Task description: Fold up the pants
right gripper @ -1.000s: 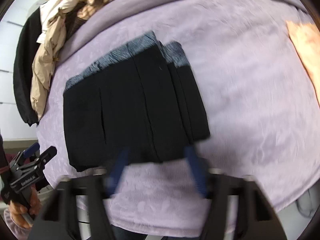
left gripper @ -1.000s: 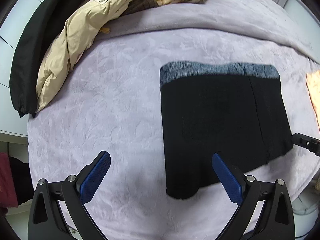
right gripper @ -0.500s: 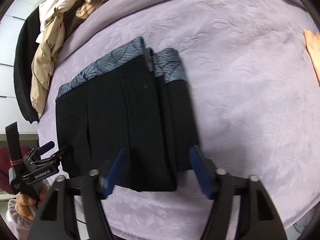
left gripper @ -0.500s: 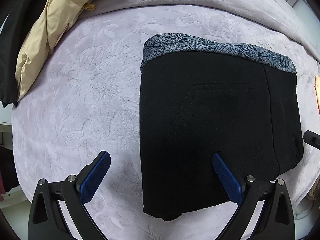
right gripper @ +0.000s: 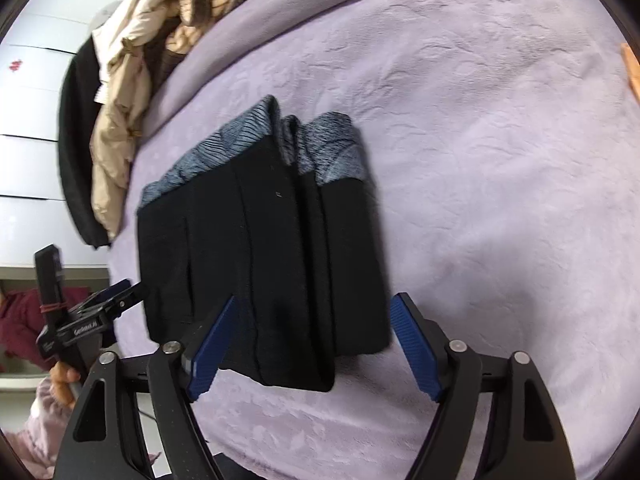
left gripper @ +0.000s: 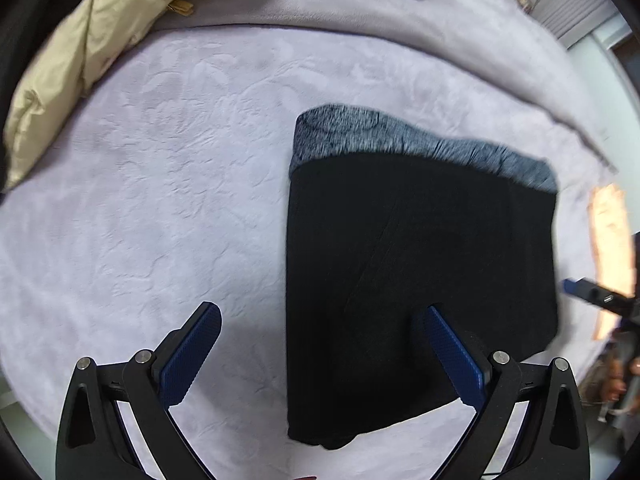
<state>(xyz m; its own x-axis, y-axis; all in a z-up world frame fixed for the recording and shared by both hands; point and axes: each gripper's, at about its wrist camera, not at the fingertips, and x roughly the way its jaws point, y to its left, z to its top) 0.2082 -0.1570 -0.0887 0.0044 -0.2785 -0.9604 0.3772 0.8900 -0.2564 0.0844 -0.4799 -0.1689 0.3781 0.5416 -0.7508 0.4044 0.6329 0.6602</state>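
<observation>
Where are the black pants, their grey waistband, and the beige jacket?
pants [right gripper: 280, 264]: right wrist view, middle of the black folded cloth.
waistband [left gripper: 400, 140]: left wrist view, grey patterned band.
jacket [left gripper: 80, 60]: left wrist view, puffy beige sleeve.

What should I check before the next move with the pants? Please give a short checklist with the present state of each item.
1. Left gripper open, holding nothing: ok.
2. Right gripper open, holding nothing: ok.
3. Black pants lie folded on the purple blanket: ok.
4. Patterned waistband at the far end, layers even: not ok, in the right wrist view the layers are stepped, one band offset to the right.
5. Near edge square: not ok, it runs slanted and uneven in both views.
6. Heap of clothes apart from the pants: ok.
</observation>
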